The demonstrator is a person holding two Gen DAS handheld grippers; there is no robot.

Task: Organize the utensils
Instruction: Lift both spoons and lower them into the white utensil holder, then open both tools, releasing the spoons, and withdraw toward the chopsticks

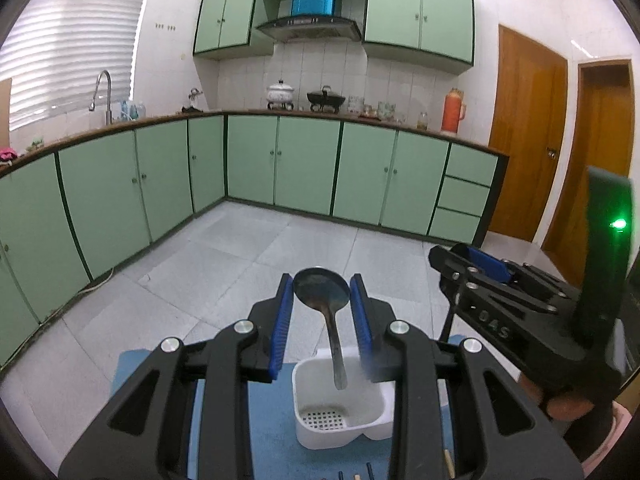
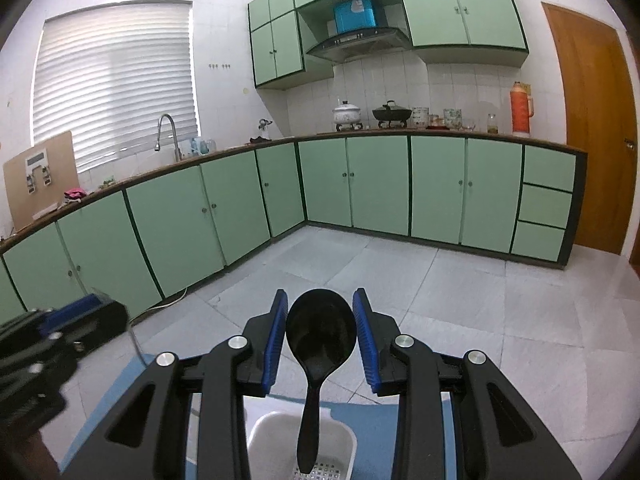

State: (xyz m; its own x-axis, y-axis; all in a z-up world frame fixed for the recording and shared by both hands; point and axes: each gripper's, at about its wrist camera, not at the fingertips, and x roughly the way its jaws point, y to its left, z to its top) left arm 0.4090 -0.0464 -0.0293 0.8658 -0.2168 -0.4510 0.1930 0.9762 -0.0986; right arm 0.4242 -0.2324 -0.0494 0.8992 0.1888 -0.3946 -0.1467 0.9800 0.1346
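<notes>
In the left wrist view my left gripper [image 1: 322, 292] is shut on the bowl of a metal spoon [image 1: 322, 290]; the handle hangs down into a white utensil holder [image 1: 340, 432] on a blue mat [image 1: 272, 432]. In the right wrist view my right gripper [image 2: 320, 320] is shut on the bowl of a black plastic spoon [image 2: 320, 332]; its handle points down into the same white holder [image 2: 260, 440]. The right gripper also shows at the right of the left wrist view [image 1: 472, 264], and the left gripper at the left of the right wrist view [image 2: 88, 312].
Ends of chopsticks [image 1: 448, 460] lie on the mat near the bottom edge. Green kitchen cabinets [image 1: 280, 168] line the far walls over a grey tiled floor [image 1: 240, 248]. A wooden door [image 1: 524, 140] stands at the right.
</notes>
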